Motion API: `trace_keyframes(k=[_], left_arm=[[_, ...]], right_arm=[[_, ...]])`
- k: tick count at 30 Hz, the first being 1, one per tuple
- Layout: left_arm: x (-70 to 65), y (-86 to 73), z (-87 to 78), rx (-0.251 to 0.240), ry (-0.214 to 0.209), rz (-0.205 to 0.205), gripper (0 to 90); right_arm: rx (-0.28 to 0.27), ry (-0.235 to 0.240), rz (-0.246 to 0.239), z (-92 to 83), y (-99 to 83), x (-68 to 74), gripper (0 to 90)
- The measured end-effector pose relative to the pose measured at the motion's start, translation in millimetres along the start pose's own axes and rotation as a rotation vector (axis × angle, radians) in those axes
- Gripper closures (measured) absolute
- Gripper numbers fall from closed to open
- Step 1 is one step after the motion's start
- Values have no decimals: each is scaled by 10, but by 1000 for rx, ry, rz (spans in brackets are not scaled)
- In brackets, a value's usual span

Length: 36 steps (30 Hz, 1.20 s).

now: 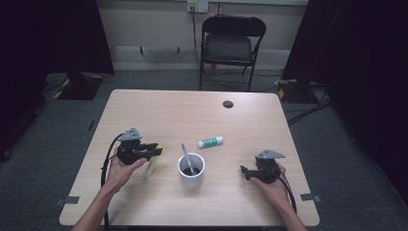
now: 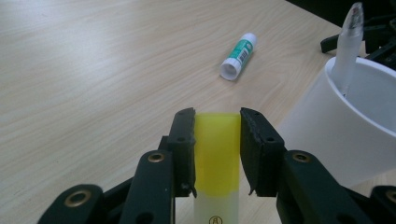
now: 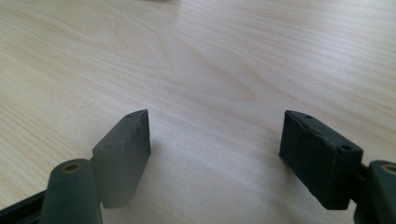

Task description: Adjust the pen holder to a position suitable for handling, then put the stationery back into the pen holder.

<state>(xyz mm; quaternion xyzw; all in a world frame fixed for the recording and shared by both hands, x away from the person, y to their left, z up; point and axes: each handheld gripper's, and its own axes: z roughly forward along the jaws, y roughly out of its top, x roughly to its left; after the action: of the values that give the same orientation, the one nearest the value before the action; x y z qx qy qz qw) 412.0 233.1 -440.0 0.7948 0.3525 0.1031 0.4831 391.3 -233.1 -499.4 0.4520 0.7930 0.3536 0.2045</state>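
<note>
Item: table-tidying job, stationery into a white cup (image 1: 191, 171); 3 pieces in play.

Status, as judged from how things lie:
- 1 pen-like stick with a pale barrel (image 1: 186, 159) already stands in the cup, leaning toward the far left rim.
- 1 yellow-capped marker (image 2: 217, 158) is in hand: the left gripper (image 1: 155, 149) has its jaws clamped on the yellow cap, just left of the cup and seemingly lifted off the table (image 1: 159, 108) (the pale body hangs down below the jaws in the high view). Probably next into the cup.
- 1 green-and-white glue stick (image 1: 210, 142) lies on its side on the bare wood, beyond the cup and a little to its right, untouched.
- So roughly 1 of 3 stowed, 1 in transit, 1 left.

Right gripper (image 1: 245, 172): jaws standing wide apart with nothing between them, low over the table to the right of the cup, idle.

View notes:
- High view: gives the whole layout, both hands, the cup's dark inside, a chair (image 1: 232, 41) behind the table.
- Left gripper view: shows the pads pressed on both sides of the yellow cap, a small printed mark on the pale barrel, and the glue stick's barcode label and open white end; the cup wall sits close at right.
- Right gripper view: 2 black pads (image 3: 123, 149) over plain wood grain, confirming the empty gap.
</note>
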Motion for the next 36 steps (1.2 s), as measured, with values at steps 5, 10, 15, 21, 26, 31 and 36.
trace_keyframes(k=[5, 10, 15, 21, 26, 31, 36], left_arm=[[-18, 55, -49, -28, -9, 9, 673], [-42, 110, -114, -58, -11, 13, 673], [-85, 151, -167, -88, -17, 16, 673], [-151, 232, -239, -128, -33, 33, 673], [-215, 324, -359, -163, -44, 45, 673], [-253, 372, -420, -189, -53, 57, 673], [-316, 416, -486, -212, -59, 64, 673]], right_arm=[[0, 1, -1, 0, 0, -1, 236], [0, 1, -1, 0, 0, -1, 237], [0, 1, 0, 0, 0, -1, 236], [0, 2, -3, 1, 1, -4, 236], [0, 3, -4, 2, 1, -6, 236], [0, 1, -1, 7, 6, -8, 236], [-2, 0, -3, 14, 11, -14, 236]])
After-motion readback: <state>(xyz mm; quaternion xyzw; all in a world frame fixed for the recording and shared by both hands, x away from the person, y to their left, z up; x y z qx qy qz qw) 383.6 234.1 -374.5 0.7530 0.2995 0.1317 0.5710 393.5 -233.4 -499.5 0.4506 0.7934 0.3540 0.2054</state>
